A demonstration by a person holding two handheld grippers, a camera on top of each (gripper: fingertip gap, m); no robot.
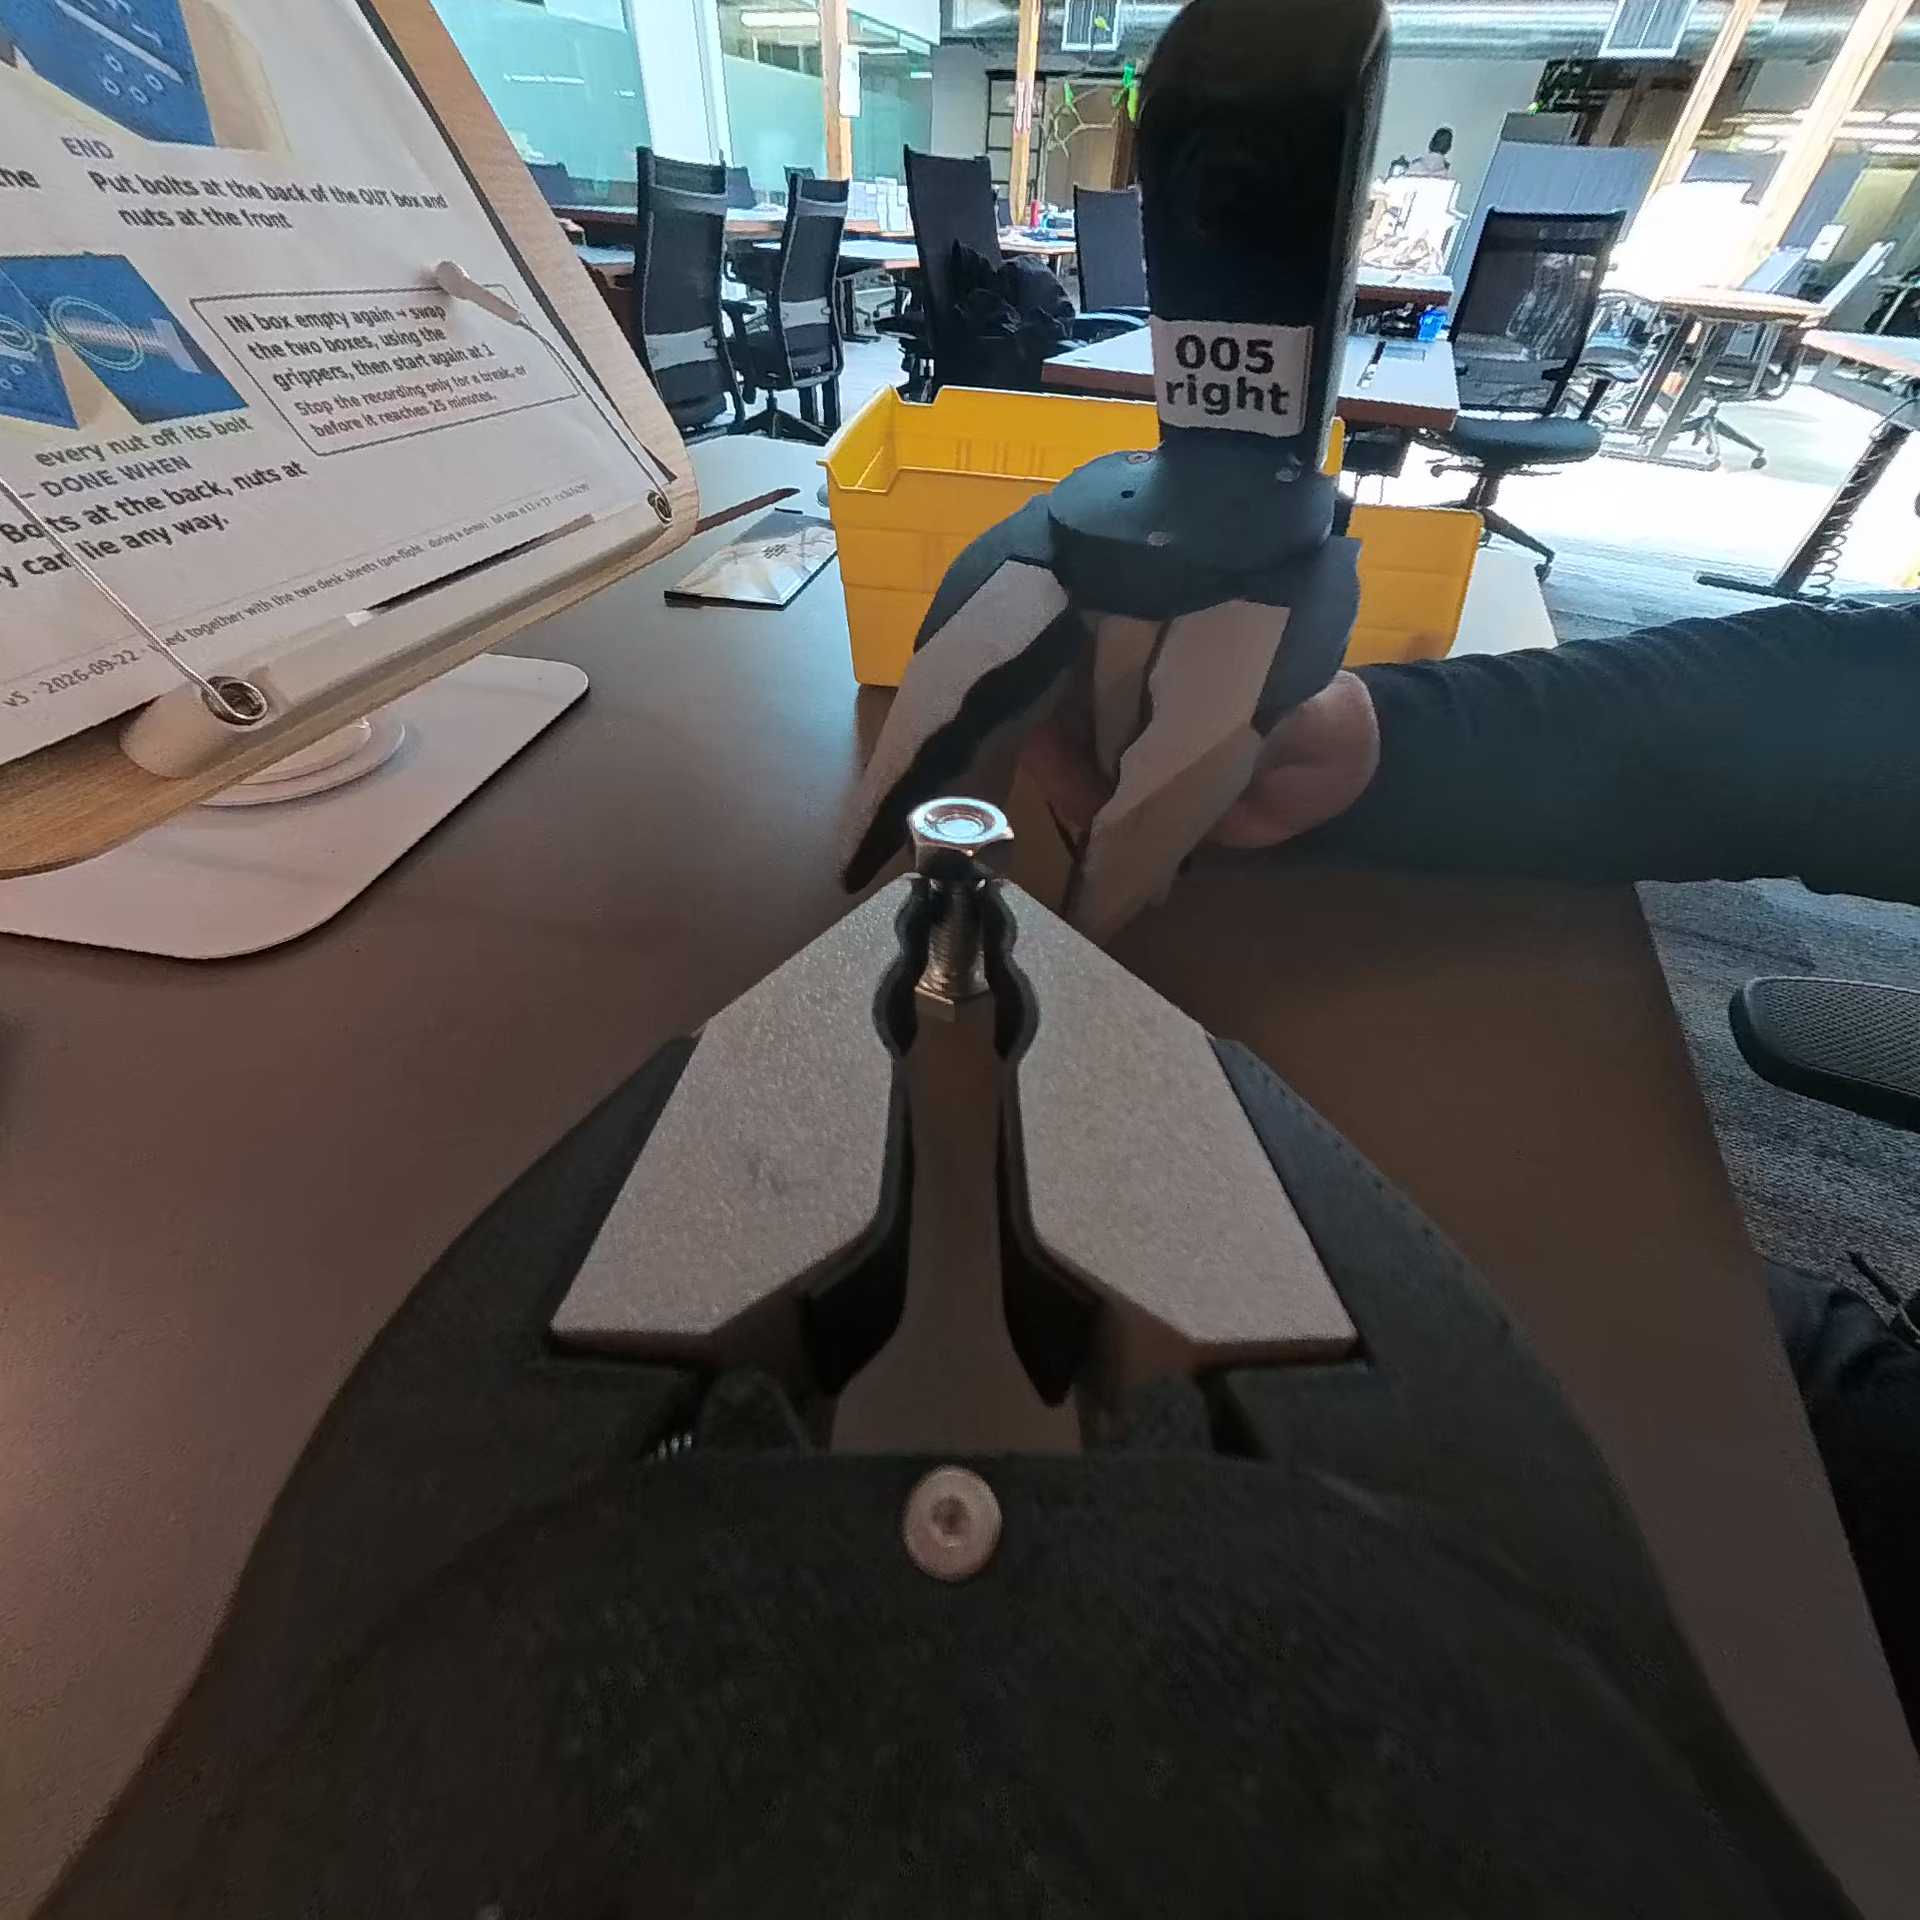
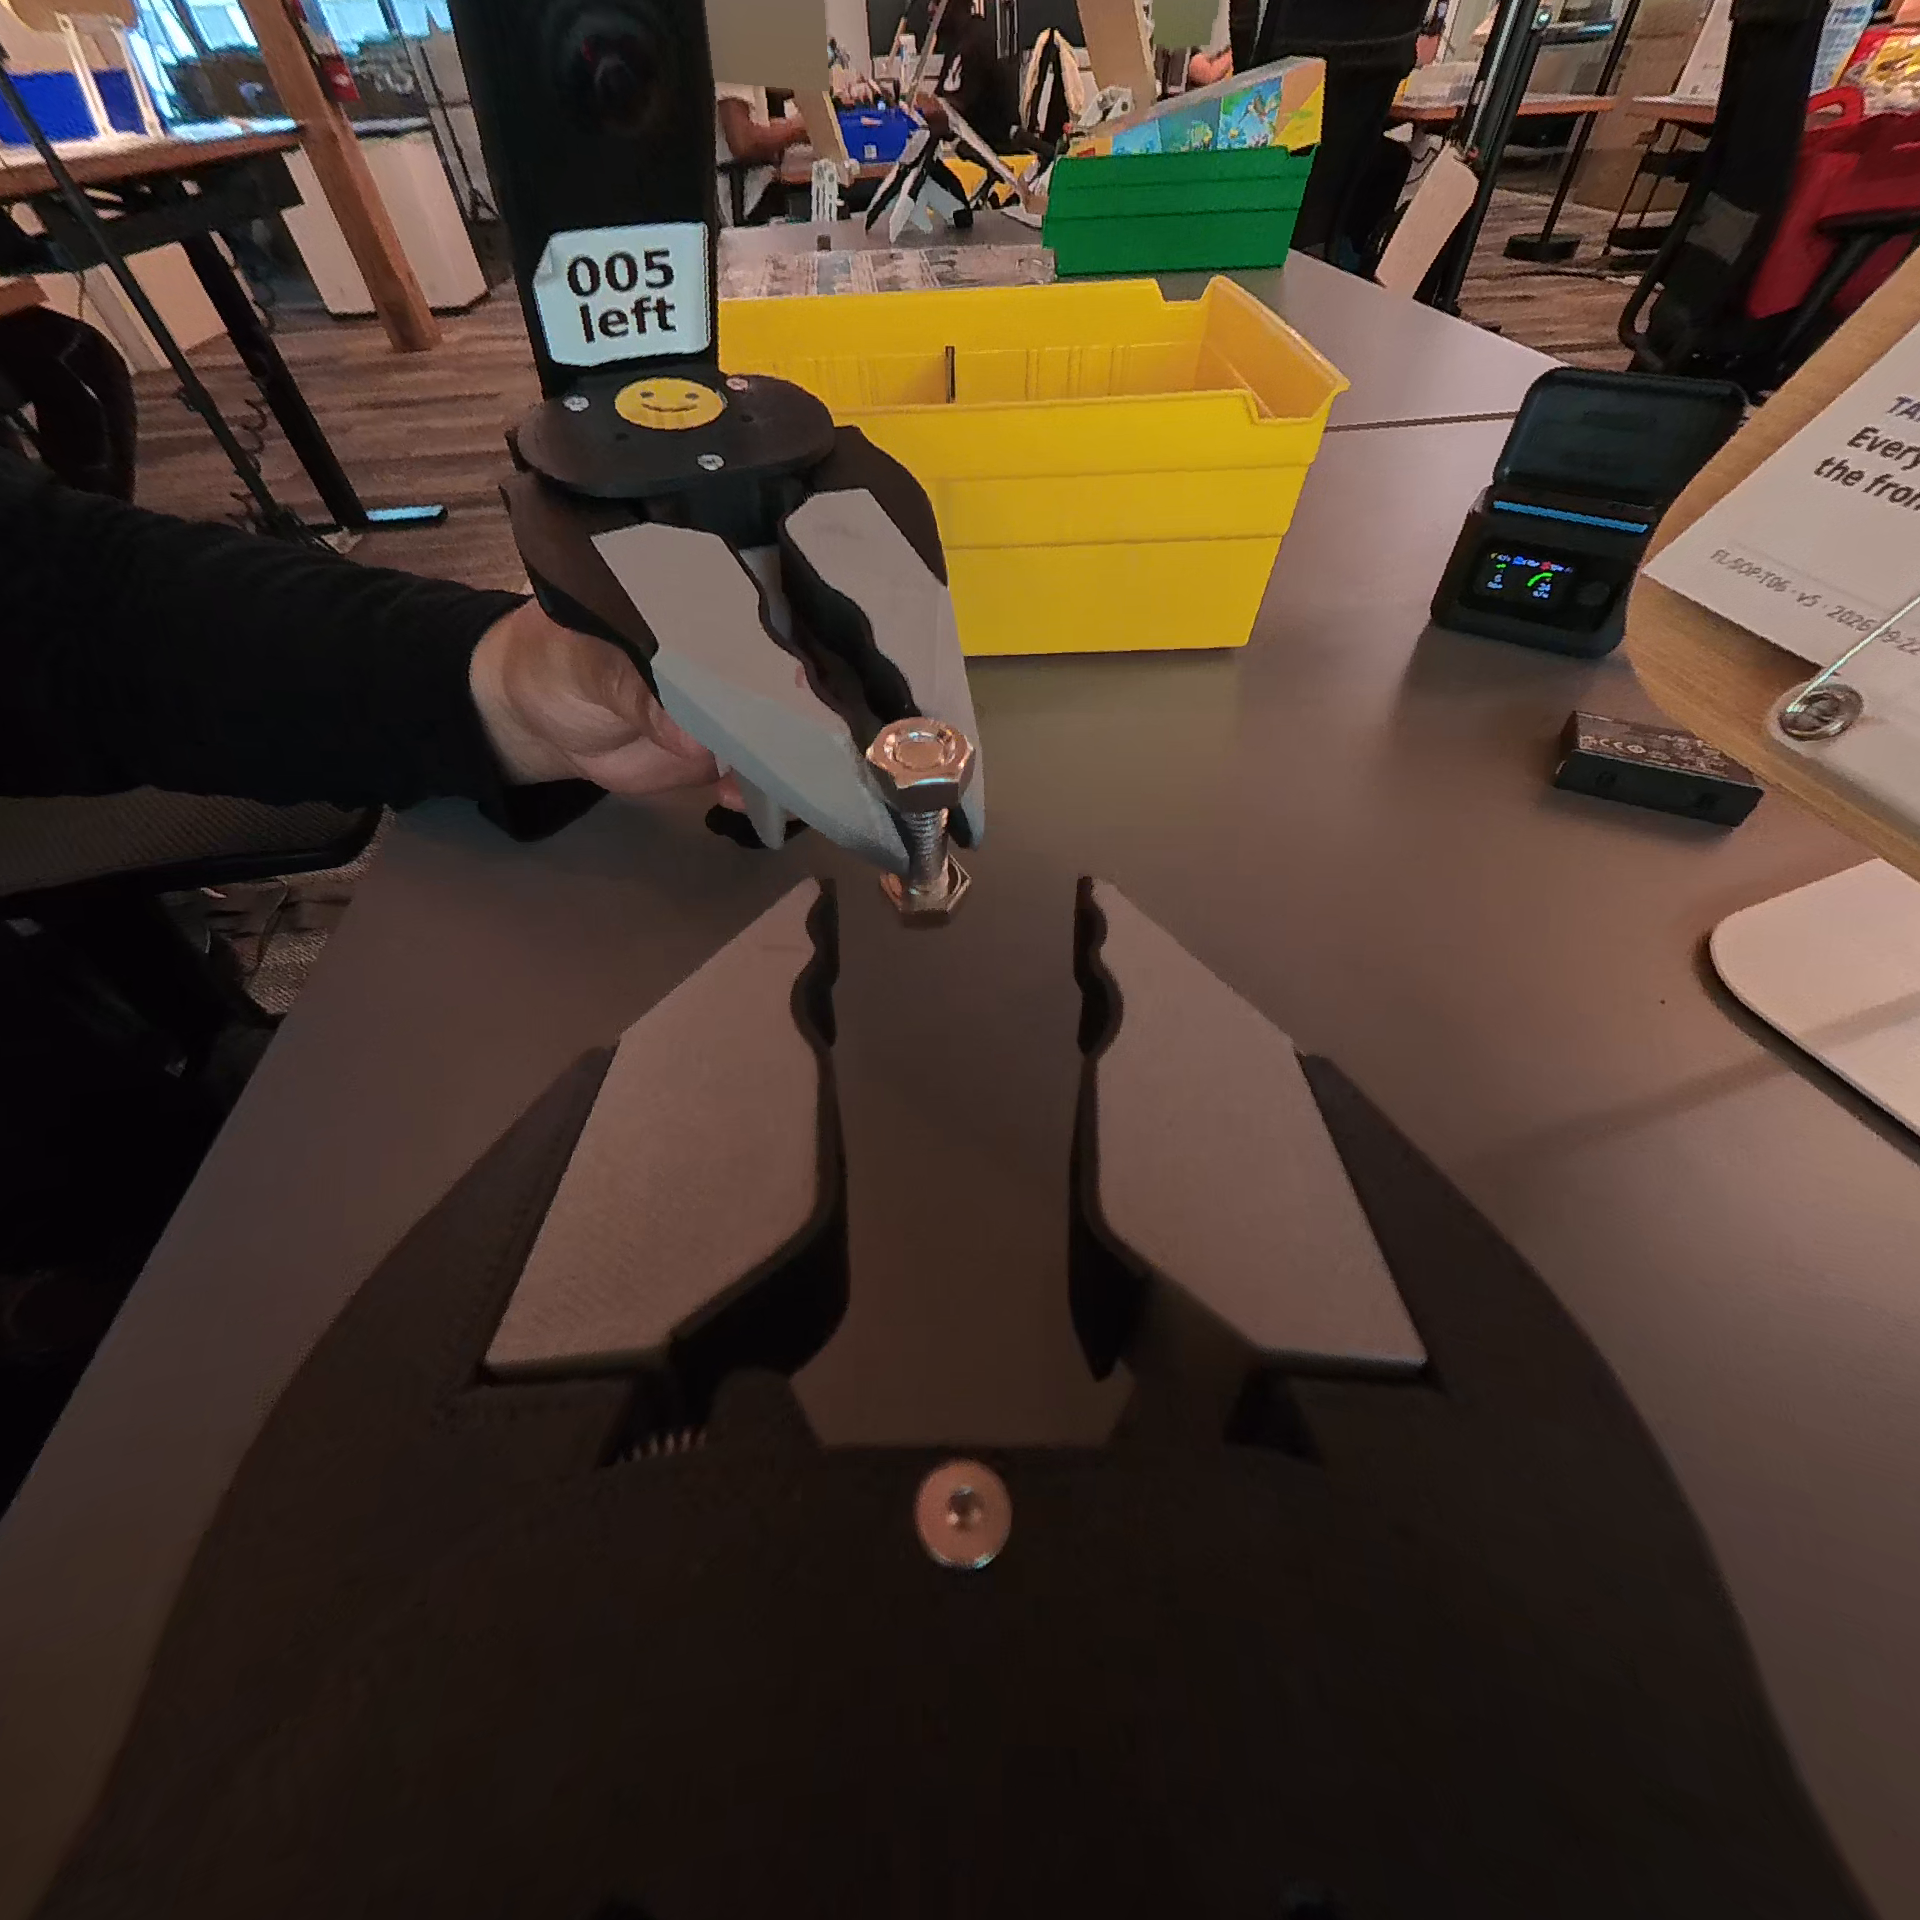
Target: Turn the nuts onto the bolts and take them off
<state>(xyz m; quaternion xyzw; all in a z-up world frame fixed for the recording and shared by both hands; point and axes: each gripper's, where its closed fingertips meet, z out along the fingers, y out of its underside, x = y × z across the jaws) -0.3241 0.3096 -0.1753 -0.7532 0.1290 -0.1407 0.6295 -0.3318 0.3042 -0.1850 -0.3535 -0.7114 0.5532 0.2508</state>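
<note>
A steel bolt (image 1: 948, 940) stands upright with its hex head (image 1: 958, 831) on top. My left gripper (image 1: 954, 920) is shut on its threaded shaft. A hex nut (image 1: 940, 1003) sits on the thread below the jaws. In the right wrist view the bolt (image 2: 920, 816), its nut (image 2: 925, 894) and the left gripper (image 2: 925, 831) hang just above the dark table (image 2: 1351, 987). My right gripper (image 2: 954, 909) is open and empty. The nut is at the mouth of its jaws, nearer the left fingertip (image 2: 821, 914), apart from both. The right gripper's fingers (image 1: 1164, 727) show behind the bolt.
A yellow bin (image 2: 1091, 520) stands behind the grippers, also in the left wrist view (image 1: 914, 582). A wooden stand with an instruction sheet (image 1: 312, 416) is at the left. A black device with a small screen (image 2: 1558, 530) and a black block (image 2: 1652, 764) lie at the right. A green bin (image 2: 1174, 208) is farther back. My two grippers' fingertips are within a few centimetres of each other.
</note>
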